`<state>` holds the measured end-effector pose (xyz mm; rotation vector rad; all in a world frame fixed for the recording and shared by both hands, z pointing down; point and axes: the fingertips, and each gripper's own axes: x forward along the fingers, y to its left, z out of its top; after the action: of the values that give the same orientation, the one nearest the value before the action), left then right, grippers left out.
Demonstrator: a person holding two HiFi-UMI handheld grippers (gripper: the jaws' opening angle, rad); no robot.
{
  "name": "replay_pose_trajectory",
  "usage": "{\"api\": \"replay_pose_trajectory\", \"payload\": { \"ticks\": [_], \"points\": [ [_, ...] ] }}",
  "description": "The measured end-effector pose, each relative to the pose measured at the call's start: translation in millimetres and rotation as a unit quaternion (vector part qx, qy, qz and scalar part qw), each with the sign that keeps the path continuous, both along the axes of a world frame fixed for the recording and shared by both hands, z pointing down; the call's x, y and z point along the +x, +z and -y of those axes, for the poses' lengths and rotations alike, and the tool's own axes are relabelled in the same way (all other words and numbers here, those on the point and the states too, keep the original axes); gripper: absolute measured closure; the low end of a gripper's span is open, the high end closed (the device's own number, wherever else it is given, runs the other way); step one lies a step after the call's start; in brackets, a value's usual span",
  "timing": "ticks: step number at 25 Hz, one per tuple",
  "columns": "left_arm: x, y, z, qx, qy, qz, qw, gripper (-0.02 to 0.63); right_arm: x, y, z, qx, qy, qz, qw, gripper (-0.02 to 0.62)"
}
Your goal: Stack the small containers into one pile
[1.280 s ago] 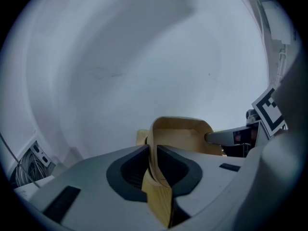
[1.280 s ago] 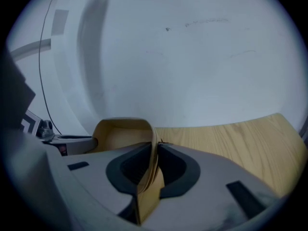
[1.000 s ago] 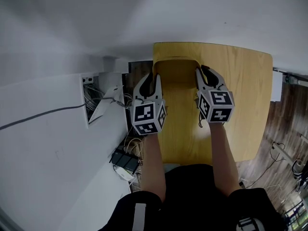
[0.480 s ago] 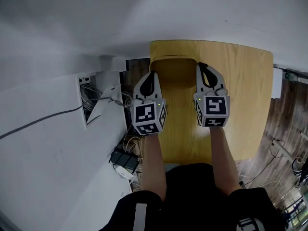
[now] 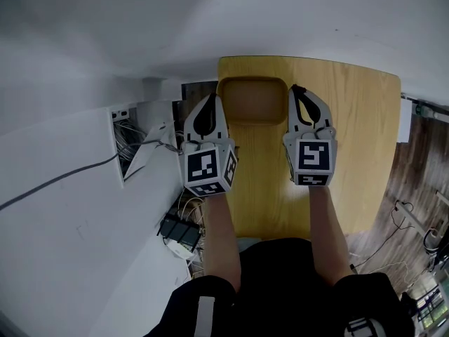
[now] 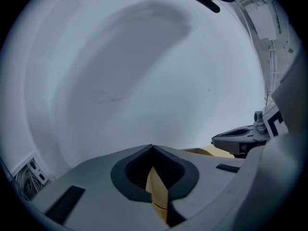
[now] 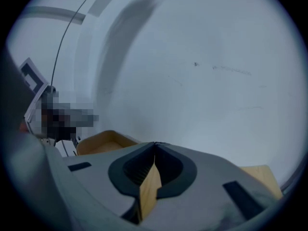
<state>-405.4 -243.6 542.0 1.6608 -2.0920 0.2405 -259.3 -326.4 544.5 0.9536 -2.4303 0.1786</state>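
Both shut: left claw and right claw closely flank the wooden container.

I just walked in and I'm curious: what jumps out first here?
A wooden container sits at the far end of a yellow table. The left gripper and right gripper, both shut, flank it, each carrying a black-and-white marker cube.

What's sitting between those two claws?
A wooden container, plain in the head view. The left gripper and right gripper each clamp one of its side walls.
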Motion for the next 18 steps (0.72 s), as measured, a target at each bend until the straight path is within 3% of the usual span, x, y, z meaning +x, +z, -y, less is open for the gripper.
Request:
{"api": "replay_pose_trajectory", "payload": {
  "ticks": [10,18],
  "points": [
    [1.7,36.8,0.4,-0.042,0.004,-0.019,0.9989,0.603,-9.2,24.0,-5.2,-0.031,-0.01,-0.014,0.999,0.588],
    [27.3,-10.4,-14.7,0.006,0.001,-0.022,0.9997,0.603,3.8,-18.1,-21.9,-0.04,-0.015,0.05,0.998,0.588]
  ]
}}
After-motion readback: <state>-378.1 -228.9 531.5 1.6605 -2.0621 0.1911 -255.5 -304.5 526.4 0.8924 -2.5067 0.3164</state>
